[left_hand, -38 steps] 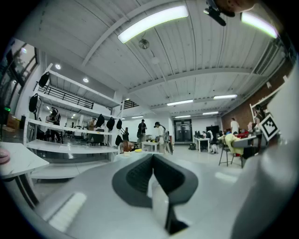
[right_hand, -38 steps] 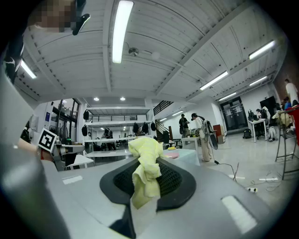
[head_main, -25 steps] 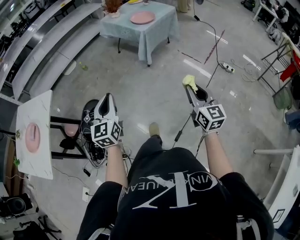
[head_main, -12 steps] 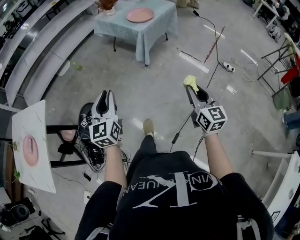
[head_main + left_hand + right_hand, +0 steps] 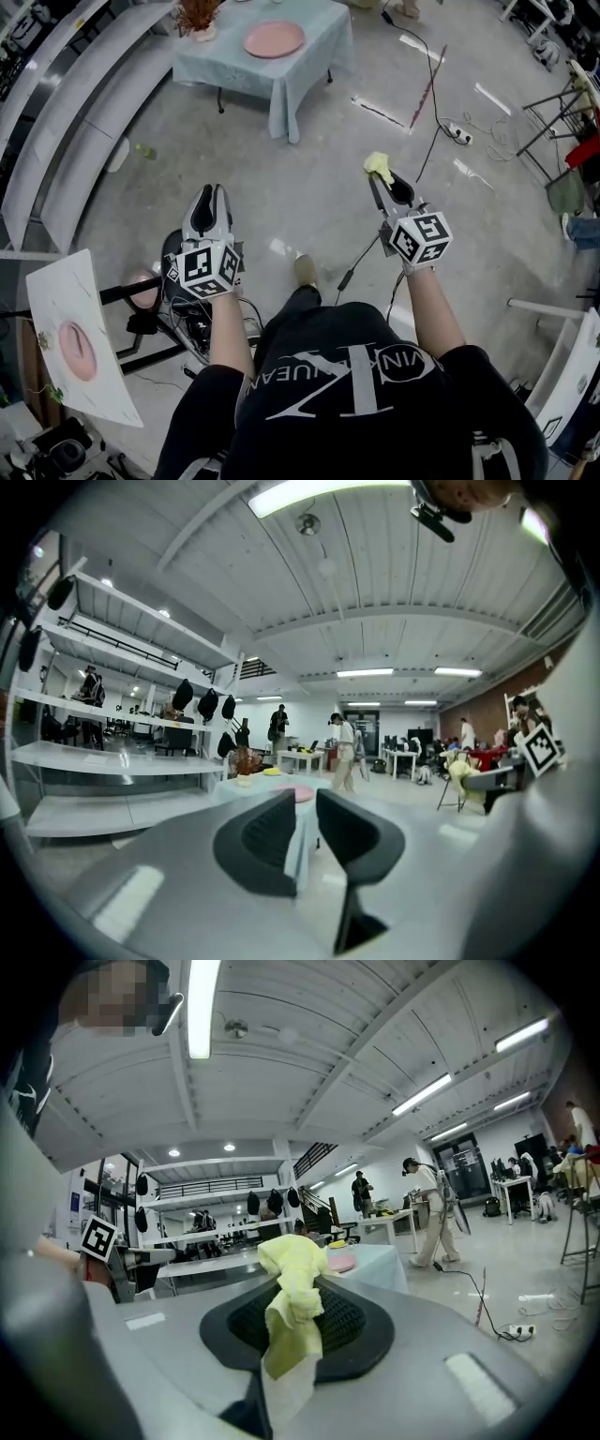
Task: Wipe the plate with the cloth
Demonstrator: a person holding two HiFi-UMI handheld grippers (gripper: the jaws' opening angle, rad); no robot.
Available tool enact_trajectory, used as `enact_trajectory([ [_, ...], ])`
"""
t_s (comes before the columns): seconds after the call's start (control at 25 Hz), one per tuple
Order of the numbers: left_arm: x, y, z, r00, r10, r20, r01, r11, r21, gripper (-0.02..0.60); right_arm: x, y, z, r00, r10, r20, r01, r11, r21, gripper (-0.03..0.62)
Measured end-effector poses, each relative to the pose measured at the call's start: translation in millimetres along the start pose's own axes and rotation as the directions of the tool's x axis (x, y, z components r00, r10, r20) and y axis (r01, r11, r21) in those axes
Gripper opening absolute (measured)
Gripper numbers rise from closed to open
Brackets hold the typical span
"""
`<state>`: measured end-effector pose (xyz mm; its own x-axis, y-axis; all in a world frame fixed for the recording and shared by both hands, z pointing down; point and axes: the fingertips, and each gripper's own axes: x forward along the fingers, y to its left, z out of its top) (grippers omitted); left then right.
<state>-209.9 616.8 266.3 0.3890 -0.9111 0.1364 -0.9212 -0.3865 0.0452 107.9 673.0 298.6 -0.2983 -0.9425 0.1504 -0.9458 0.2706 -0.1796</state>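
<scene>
Head view, right tool: we are holding the right tool (image 5: 382, 174) out over the floor, and its jaws are clamping a yellow cloth (image 5: 379, 165) at their tips.
Head view, left tool: we are carrying the left tool (image 5: 208, 202) alongside, with nothing in it.
Head view, plate: the pink plate (image 5: 274, 39) is lying on the table (image 5: 309, 56) well ahead of us and well apart from both tools, so we are judging that the wiping is not yet begun.
Head view, cable: a cable (image 5: 364, 255) is running over the floor just beside our foot. We are judging that a step could snag it and jolt both arms.
Left gripper view, left tool: its jaws are standing a narrow slit apart and are gripping nothing. The plate (image 5: 301, 793) is showing far off through that slit.
Left gripper view, risk: we are expecting that the plate, with nothing holding it, could skate across the tablecloth once rubbing starts.
Right gripper view, cloth: the jaws are pressing together on the cloth (image 5: 292, 1293). A bunched knot is standing above the tips and a loose tail is hanging down.
Right gripper view, risk: we are judging the pinch thin, so dragging could pull the cloth free. If the knot folds aside, bare tips could scrape the plate (image 5: 340, 1263).
</scene>
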Motion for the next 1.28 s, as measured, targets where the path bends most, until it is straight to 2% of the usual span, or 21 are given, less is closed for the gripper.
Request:
enact_trajectory([
  [0.24,65.9,31.1,9.0,0.999,-0.044,-0.004,0.044,0.999,0.013,0.0,61.5,-18.8,11.9,0.999,-0.05,0.015,0.05,0.999,0.013,0.087],
  [0.44,99.4,47.9,9.9,0.998,-0.059,-0.003,0.059,0.998,0.001,0.0,94.5,-28.4,24.6,0.998,-0.064,0.025,0.064,0.998,0.001,0.087],
  [0.92,117.4,53.4,6.9,0.998,-0.067,-0.021,0.067,0.998,-0.017,0.0,121.8,-36.1,43.5,0.998,-0.053,0.038,0.053,0.999,-0.012,0.087],
  [1.28,145.6,63.1,17.7,0.998,-0.055,-0.009,0.055,0.998,0.011,0.0,164.0,-43.7,45.5,0.999,-0.018,0.047,0.018,1.0,0.004,0.087],
])
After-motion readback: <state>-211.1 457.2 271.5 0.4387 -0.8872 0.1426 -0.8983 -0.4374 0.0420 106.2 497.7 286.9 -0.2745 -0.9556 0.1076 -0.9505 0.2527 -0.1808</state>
